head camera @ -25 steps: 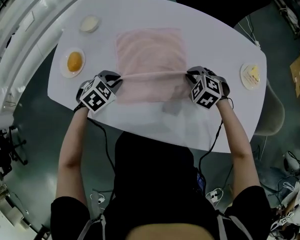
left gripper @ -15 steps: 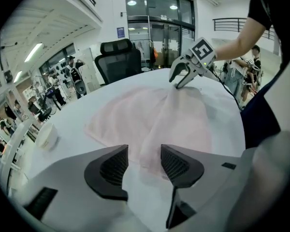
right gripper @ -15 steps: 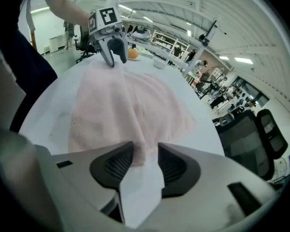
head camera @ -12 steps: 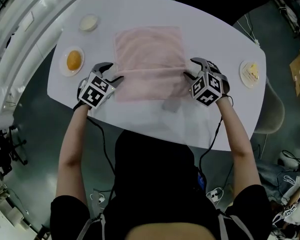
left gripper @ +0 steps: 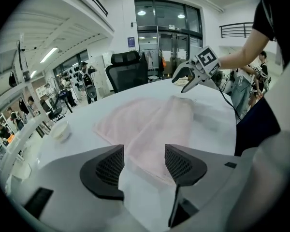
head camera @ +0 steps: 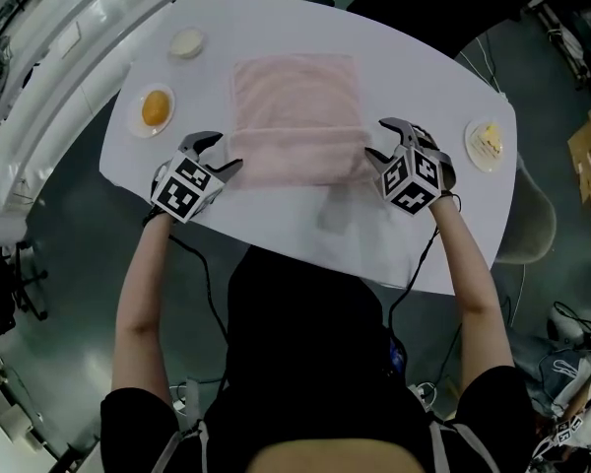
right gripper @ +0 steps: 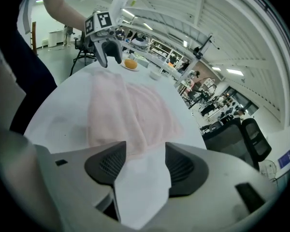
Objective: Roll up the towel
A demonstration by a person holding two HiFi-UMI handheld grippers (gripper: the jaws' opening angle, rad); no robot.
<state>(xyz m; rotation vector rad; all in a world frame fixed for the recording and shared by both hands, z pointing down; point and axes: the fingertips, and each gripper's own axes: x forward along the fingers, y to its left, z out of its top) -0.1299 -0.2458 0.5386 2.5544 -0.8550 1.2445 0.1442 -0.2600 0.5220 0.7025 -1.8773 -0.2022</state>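
Note:
The pink towel (head camera: 295,97) lies flat on the white table (head camera: 276,230), its near part folded over onto itself into a band (head camera: 300,156). My left gripper (head camera: 222,153) hovers at the band's left end. Its jaws have just been opening and hold nothing. My right gripper (head camera: 379,141) sits at the band's right end; its jaws have likewise just been opening and are empty. In the left gripper view the towel (left gripper: 150,122) lies beyond the open left gripper (left gripper: 144,154). In the right gripper view the towel (right gripper: 125,108) lies just past the right gripper (right gripper: 146,151).
A plate with an orange item (head camera: 157,107) and a small bowl (head camera: 186,43) stand at the table's far left. A plate with a yellow piece (head camera: 485,142) is at the right edge. A chair (head camera: 532,220) stands beside the table's right side.
Both grippers were shut on the towel's folded edge; they have opened, let it go and lifted slightly. The fold now rests on the towel.

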